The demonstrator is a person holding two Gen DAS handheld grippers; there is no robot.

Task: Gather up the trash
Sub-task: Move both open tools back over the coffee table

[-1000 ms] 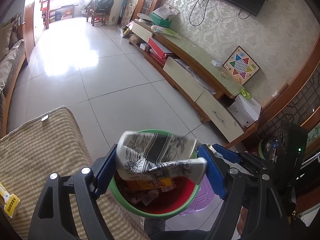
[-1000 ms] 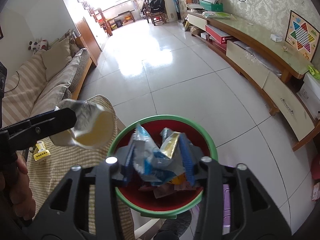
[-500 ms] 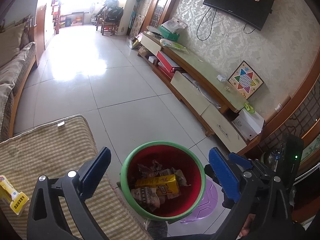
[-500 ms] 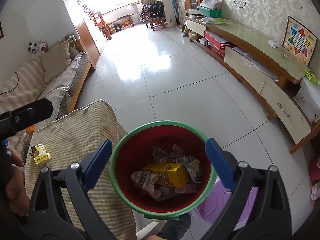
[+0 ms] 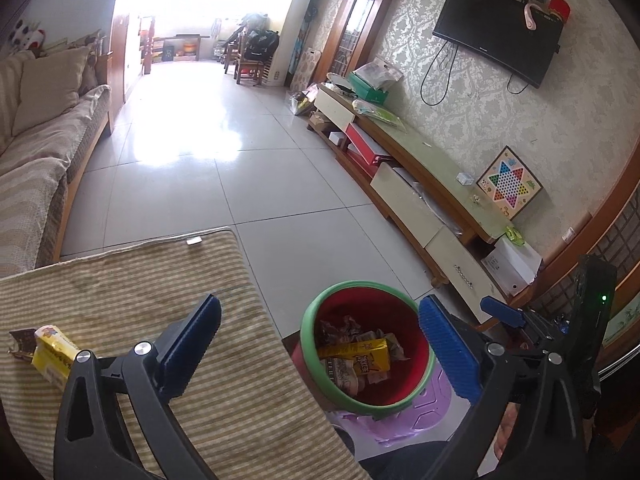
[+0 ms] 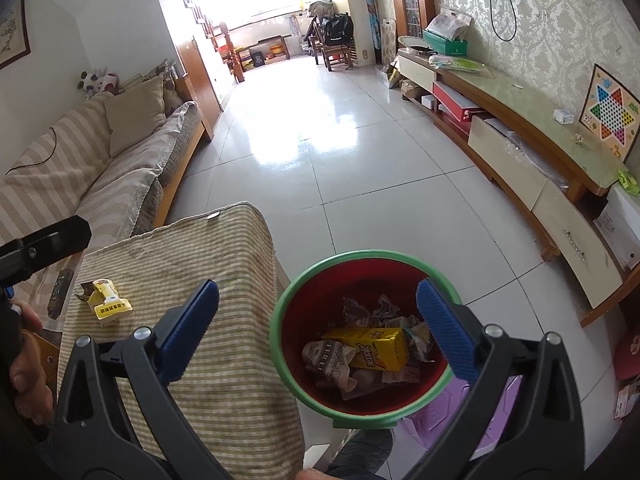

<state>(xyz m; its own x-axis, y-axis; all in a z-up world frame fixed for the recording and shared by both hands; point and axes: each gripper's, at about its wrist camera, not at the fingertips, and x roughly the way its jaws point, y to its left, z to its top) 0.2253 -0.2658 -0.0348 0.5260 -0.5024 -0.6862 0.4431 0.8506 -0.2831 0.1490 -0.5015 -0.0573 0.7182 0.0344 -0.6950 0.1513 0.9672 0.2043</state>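
Note:
A red bin with a green rim stands beside the striped cloth-covered table. Inside it lie a yellow carton and crumpled wrappers. My left gripper is open and empty, spanning the table's edge and the bin. The jaws of my right gripper are opening, with nothing between them, above the same spot. On the cloth at the left lies a small yellow carton with a brown wrapper beside it.
A purple stool sits under the bin. A low TV cabinet runs along the right wall and a sofa along the left. White tiled floor stretches ahead. A hand holds the left gripper's handle.
Both grippers let go of their wrappers, which now lie in the bin. Both jaws have spread wide, and both views have pulled back and shifted left toward the cloth.

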